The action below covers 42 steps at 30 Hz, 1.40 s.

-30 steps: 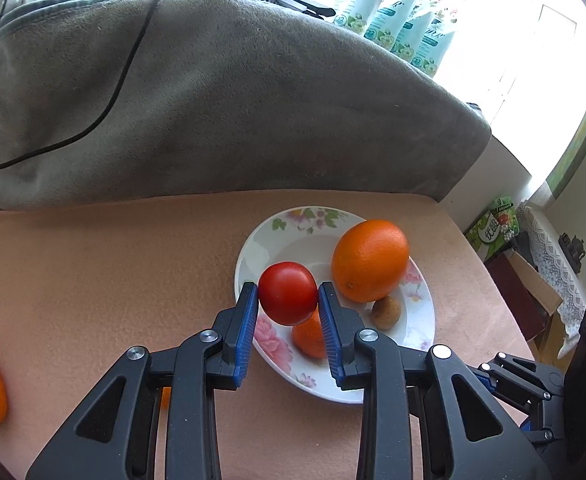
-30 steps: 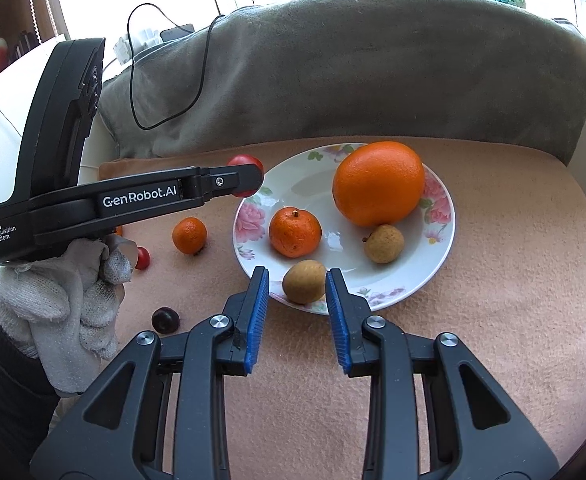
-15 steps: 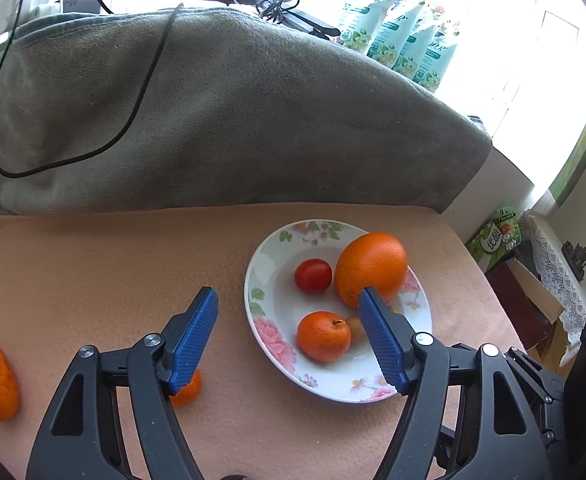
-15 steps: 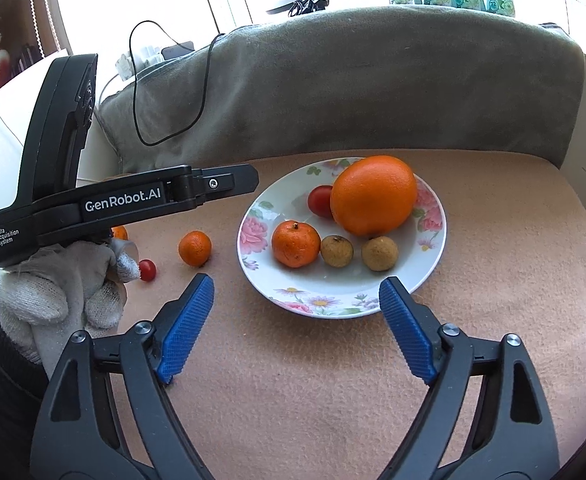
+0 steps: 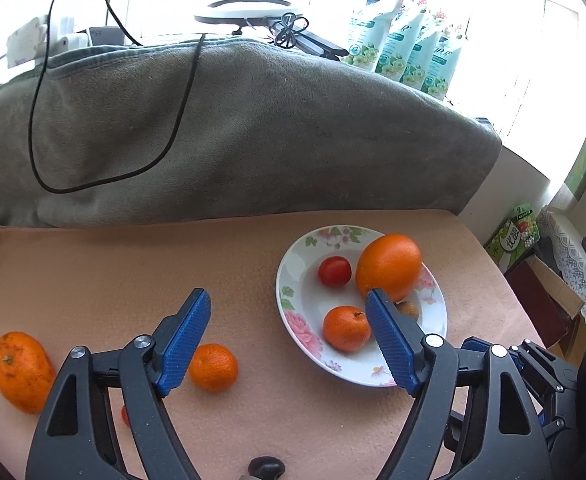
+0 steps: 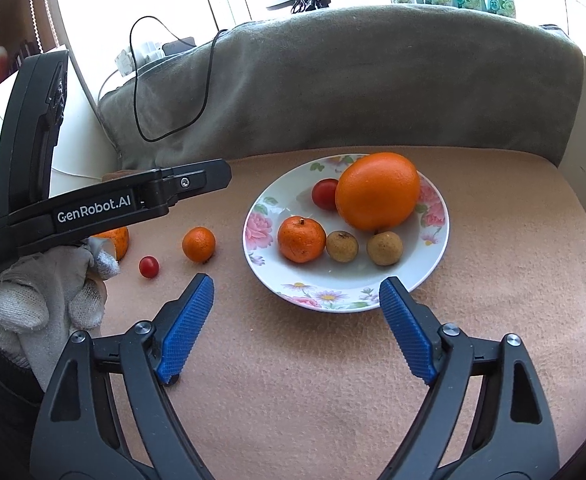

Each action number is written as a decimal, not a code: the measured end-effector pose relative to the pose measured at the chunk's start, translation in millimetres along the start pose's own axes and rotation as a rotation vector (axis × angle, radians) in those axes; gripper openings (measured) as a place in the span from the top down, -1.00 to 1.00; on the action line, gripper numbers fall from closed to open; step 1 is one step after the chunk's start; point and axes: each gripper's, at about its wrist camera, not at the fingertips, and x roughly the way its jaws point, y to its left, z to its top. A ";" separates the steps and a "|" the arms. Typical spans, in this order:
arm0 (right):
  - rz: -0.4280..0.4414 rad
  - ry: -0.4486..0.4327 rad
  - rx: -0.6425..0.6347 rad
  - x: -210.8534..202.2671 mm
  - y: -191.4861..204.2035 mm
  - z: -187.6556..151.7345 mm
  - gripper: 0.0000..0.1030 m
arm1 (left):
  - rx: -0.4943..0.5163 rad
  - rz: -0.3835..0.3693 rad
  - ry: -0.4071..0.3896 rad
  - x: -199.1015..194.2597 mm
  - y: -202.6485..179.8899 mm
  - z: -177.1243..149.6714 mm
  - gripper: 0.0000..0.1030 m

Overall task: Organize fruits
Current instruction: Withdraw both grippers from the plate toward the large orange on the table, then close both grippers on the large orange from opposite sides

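A floral white plate (image 6: 433,264) (image 5: 301,316) holds a big orange (image 6: 377,190) (image 5: 389,266), a tomato (image 6: 324,194) (image 5: 335,271), a tangerine (image 6: 302,239) (image 5: 346,328) and two brown longans (image 6: 342,246). On the cloth left of the plate lie a small tangerine (image 6: 199,244) (image 5: 213,367), a cherry tomato (image 6: 149,267) and an oblong orange (image 5: 21,372). My left gripper (image 5: 289,340) is open and empty, just left of the plate. My right gripper (image 6: 297,328) is open and empty, in front of the plate.
A grey blanket (image 5: 253,132) with a black cable (image 5: 41,120) rises behind the peach tablecloth (image 6: 333,380). The left gripper's body and gloved hand (image 6: 41,304) fill the left side. A dark small fruit (image 5: 267,467) lies at the near edge. Boxes (image 5: 541,296) stand beyond the right edge.
The left gripper opened and let the tomato into the plate, then drew back and left. The right gripper opened, left a longan on the plate and drew back.
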 end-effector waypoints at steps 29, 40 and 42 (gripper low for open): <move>-0.002 -0.025 -0.080 10.6 46.6 27.8 -0.70 | -0.183 0.197 -0.083 -101.9 134.7 -64.2 -0.55; 0.153 0.052 -0.102 39.8 90.4 47.9 -0.70 | -0.287 0.223 -0.056 -104.7 172.5 -101.9 -0.55; 0.192 0.077 -0.110 47.8 102.3 51.5 -0.70 | -0.300 0.213 -0.058 -103.7 177.3 -104.0 -0.55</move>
